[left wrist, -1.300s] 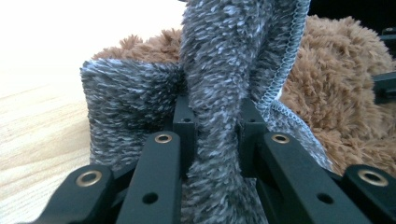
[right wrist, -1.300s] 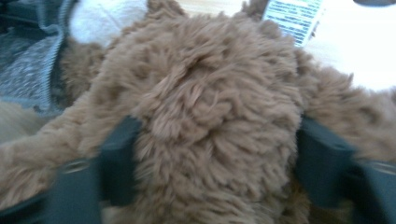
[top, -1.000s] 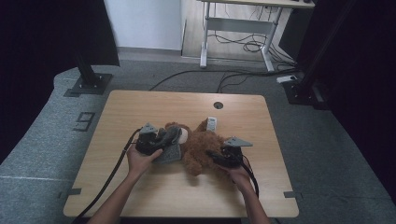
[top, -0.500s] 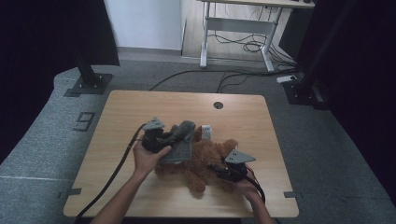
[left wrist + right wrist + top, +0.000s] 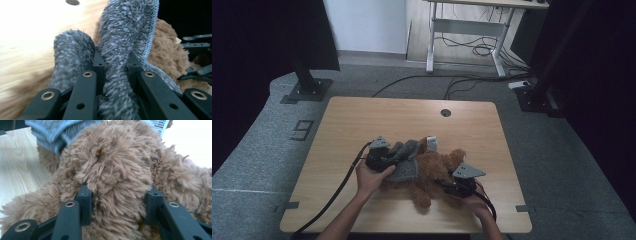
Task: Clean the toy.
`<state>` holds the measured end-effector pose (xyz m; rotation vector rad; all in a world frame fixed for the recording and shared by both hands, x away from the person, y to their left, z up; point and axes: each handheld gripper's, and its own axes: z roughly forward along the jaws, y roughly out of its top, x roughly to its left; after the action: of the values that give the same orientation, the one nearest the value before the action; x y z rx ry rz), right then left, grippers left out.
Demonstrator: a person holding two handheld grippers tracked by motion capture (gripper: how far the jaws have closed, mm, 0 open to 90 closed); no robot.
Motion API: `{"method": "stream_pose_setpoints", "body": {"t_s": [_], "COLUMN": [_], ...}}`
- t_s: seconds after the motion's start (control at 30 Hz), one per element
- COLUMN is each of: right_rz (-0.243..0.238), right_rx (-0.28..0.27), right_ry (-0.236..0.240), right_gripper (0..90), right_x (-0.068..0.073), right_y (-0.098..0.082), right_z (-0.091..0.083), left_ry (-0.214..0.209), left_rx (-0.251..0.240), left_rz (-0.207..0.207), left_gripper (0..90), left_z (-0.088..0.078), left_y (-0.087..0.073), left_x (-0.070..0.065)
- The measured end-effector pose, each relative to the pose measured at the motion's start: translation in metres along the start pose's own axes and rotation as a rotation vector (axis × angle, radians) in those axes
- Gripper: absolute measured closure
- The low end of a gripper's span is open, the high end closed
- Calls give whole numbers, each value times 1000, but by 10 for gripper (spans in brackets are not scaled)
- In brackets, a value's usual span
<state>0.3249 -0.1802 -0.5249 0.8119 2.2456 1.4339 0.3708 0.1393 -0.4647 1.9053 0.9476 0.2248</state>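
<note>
The left gripper (image 5: 113, 72) is clamping the grey garment (image 5: 406, 161) left of the teddy bear (image 5: 437, 167); the right gripper (image 5: 117, 202) is squeezing its brown body.

Plush toy (image 5: 434, 172) lies mid-table (image 5: 362, 120) near front edge, cloth (image 5: 404, 162) over its left side.

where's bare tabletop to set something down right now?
Free: the far half of the table beyond the brown plush toy, around the round hole; also the left strip and right edge. Crowded: near centre, where left gripper pinches the grey cloth and right gripper clamps the toy.
</note>
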Motion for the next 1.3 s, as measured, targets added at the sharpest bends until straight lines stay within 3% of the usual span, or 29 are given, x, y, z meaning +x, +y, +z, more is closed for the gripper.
{"method": "stream_pose_setpoints", "body": {"t_s": [0.27,0.43,0.5,0.6,0.73,0.87,1.0,1.07,1.1,1.17,1.3], "right_rz": [27,32,36,47,50,57,57,62,64,58,56], "right_rx": [-9,-8,-10,-13,-13,-15,-15,-17,-17,-17,-17], "right_ry": [-2,-6,-5,-4,0,4,6,9,11,9,10], "right_gripper": [535,535,534,534,534,534,533,532,532,532,531], "right_x": [-1,-1,-2,-3,-4,-5,-5,-6,-7,-6,-6], "right_y": [-1,-1,-1,-2,-2,-2,-2,-2,-2,-2,-2], "right_z": [1,1,1,1,0,0,0,0,0,1,0], "left_ry": [54,94,119,103,79,77,53,25,-14,-44,-117], "left_rx": [-6,43,100,164,135,74,-24,-61,-86,-102,-72], "left_rz": [-103,-156,-168,-192,-185,-185,-136,-104,-91,-57,18], "left_gripper": [756,758,758,757,757,757,756,755,755,755,753], "left_z": [-19,-20,-15,-6,-9,-22,-39,-44,-45,-43,-20], "left_y": [-24,-43,-54,-72,-82,-71,-41,-22,-11,4,32], "left_x": [40,61,68,73,70,70,57,45,37,23,-12]}}
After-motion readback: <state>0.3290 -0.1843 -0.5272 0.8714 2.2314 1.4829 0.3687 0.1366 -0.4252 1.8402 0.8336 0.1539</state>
